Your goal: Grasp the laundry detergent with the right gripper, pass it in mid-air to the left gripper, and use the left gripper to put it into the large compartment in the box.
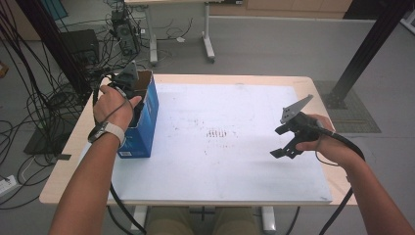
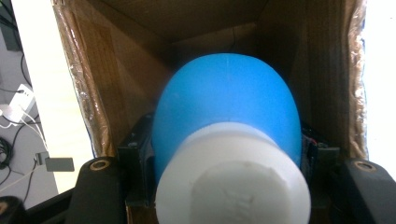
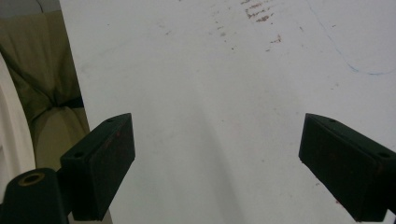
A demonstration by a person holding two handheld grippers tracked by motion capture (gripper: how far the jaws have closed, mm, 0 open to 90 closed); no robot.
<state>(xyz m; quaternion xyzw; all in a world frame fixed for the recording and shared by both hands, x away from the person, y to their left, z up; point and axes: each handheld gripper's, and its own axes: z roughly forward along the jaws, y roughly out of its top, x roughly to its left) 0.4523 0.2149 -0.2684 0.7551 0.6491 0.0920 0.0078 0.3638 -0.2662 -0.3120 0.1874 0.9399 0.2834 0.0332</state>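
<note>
Scuffed white board (image 1: 230,147), cable-strewn grey floor (image 1: 274,44)

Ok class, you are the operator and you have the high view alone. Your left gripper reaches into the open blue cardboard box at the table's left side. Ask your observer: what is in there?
Observer: In the left gripper view, the left gripper is closed on a blue rounded object with a white cylindrical end.
Operator: Is the inside of the blue cardboard box blue too?
Observer: No, its inner walls are bare brown cardboard.
Operator: Does the right gripper hold anything?
Observer: No. In its own view the jaws stand wide apart with nothing between them, above the white board.
</note>
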